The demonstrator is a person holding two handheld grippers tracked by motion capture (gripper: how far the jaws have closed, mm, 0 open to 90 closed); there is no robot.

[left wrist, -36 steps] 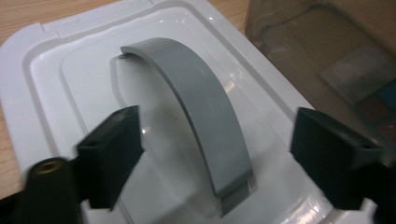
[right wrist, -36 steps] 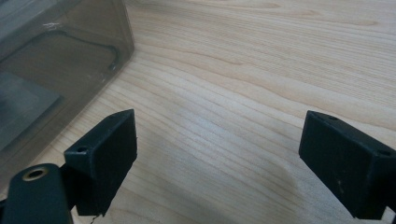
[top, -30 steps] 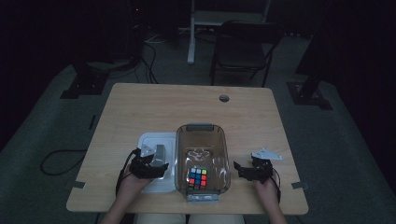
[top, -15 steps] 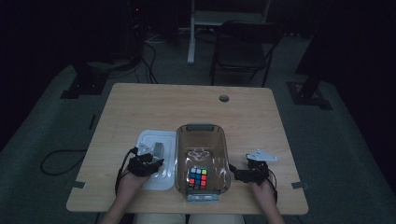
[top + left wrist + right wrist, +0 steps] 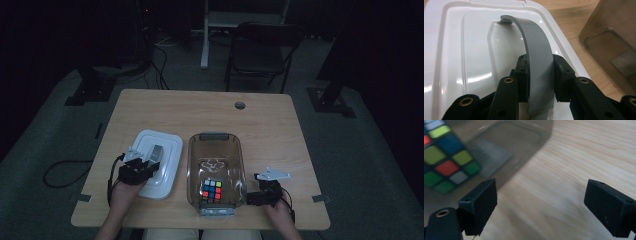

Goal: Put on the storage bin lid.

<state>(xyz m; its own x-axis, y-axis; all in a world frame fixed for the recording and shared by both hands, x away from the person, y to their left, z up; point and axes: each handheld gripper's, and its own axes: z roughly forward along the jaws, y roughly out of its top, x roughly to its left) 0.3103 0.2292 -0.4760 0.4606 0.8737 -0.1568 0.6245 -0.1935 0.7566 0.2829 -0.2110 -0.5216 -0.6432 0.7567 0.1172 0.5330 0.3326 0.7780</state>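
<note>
Now, lid (image 5: 159,161): your left gripper (image 5: 539,75) has clamped its grey handle (image 5: 537,60).
Right gripper (image 5: 540,205): jaws wide, it has moved in beside the bin (image 5: 215,145).
Meaning: lid ready to lift onto bin.

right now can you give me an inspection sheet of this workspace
surface: light wooden table, with a round grommet hole near the far edge
job's things: white plastic lid with a grey arched handle lies flat beside a clear smoky plastic bin; a multicoloured puzzle cube sits in the bin's near end
clutter: nothing seen
grippers: left gripper shut on the handle; right gripper open, jaws wide apart over bare wood beside the bin
cables: a black cable loops on the floor at left; more cables beyond the table
surroundings: dark room, black chair behind the table
</note>
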